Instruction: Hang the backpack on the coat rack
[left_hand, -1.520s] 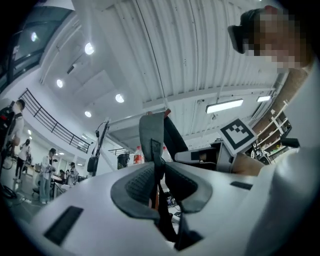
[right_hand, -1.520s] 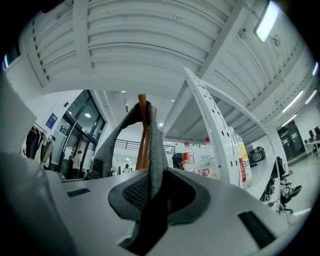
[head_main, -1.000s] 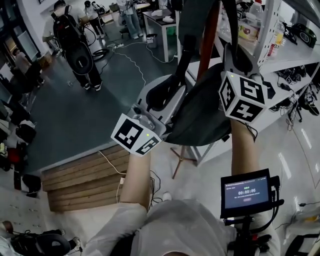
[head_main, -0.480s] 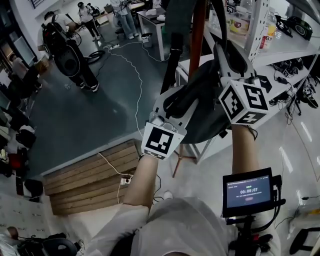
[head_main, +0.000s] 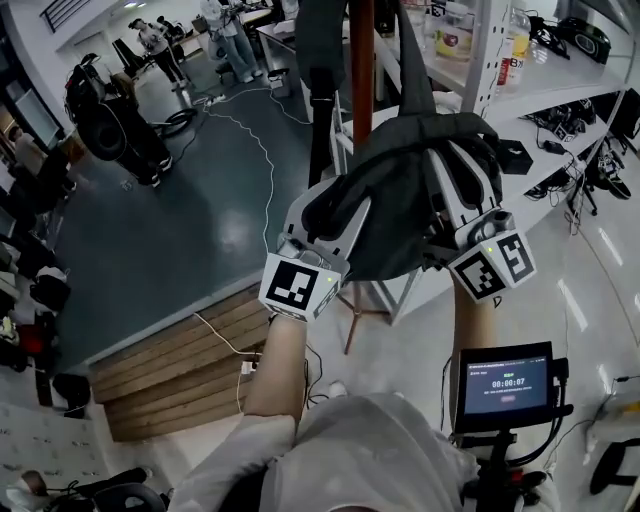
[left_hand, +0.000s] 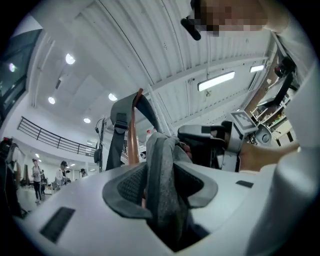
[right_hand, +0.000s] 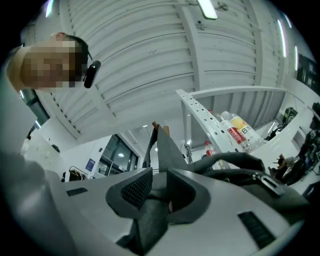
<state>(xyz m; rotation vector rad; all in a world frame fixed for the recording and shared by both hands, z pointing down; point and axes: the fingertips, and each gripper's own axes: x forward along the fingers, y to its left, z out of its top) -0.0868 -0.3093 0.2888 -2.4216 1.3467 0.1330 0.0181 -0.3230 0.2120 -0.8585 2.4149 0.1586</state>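
Hanging step nearly done, release in hand

My left gripper (left_hand: 161, 177) stands apart, grey fabric loose between its pads; my right gripper (right_hand: 159, 192) is clamped on a fold. Just beyond, the backpack (head_main: 405, 195) hangs against the coat rack (head_main: 362, 70) pole, long axis upright, straps up, base toward me. Next, I judge: unclamp the right gripper and draw both clear — no snagging.

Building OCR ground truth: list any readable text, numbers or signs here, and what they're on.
"00:00:07": on the small screen low right in the head view; its other lines are too small to read.
Bottle labels on the shelf: blurred, unreadable.
Marker cube: square code pattern, no words.
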